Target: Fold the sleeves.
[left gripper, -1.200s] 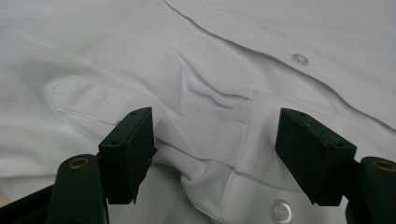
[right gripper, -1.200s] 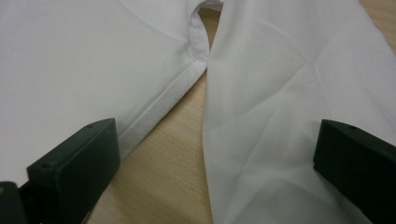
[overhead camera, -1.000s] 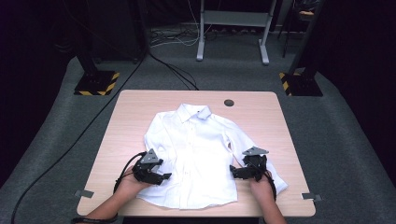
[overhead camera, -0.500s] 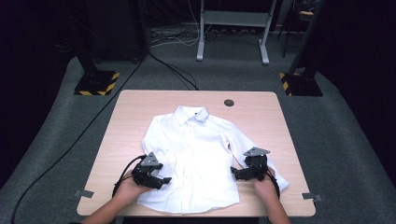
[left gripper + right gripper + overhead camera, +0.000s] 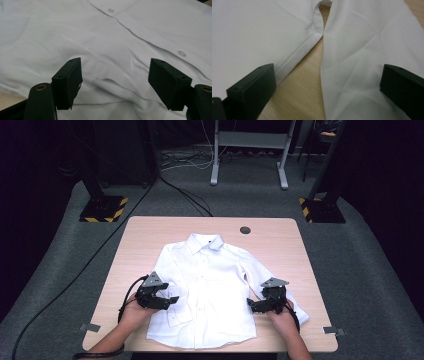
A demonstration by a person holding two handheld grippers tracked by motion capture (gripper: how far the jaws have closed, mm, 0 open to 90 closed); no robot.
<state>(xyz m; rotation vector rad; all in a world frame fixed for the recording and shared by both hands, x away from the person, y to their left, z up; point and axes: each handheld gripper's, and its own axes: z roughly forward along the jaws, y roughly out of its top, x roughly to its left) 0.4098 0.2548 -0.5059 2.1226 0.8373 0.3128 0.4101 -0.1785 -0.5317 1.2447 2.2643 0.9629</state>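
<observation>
Drew nearer since earlier: left gripper (image 5: 167,300) and right gripper (image 5: 256,305), both released, flanking shirt (image 5: 210,290) lying far-to-near.

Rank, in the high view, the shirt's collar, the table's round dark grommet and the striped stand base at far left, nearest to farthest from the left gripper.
From the left gripper:
1. Collar, at the shirt's far end, mid-table.
2. Grommet, near the table's far edge, to the right.
3. Striped stand base, on the floor beyond the table's far left corner.
</observation>
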